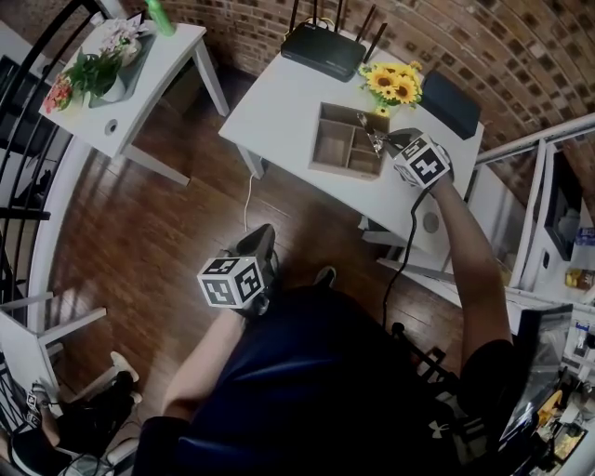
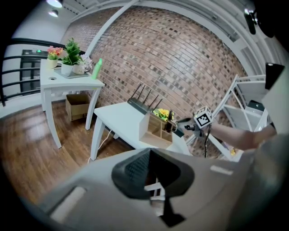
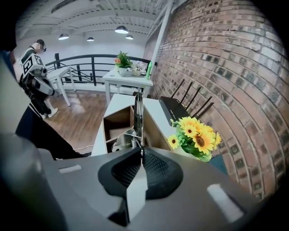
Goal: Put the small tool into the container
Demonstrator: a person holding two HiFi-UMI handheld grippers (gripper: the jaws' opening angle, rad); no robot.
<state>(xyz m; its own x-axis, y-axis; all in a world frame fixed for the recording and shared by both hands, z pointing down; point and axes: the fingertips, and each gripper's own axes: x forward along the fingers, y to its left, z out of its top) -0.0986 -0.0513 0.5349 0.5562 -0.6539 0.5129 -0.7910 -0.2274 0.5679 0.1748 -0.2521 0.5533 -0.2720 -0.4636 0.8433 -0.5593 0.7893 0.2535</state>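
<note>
A wooden container with several open compartments stands on the white table. My right gripper is at its right edge, shut on a small metal tool. In the right gripper view the tool sticks up from the gripper just above the container. My left gripper hangs low over the wooden floor by the person's lap, far from the table. Its pads meet with nothing between them. The left gripper view shows the container and the right gripper from afar.
A black router, sunflowers and a dark flat pad sit behind the container. A second white table at the left carries potted plants and a green bottle. A person stands by the railing.
</note>
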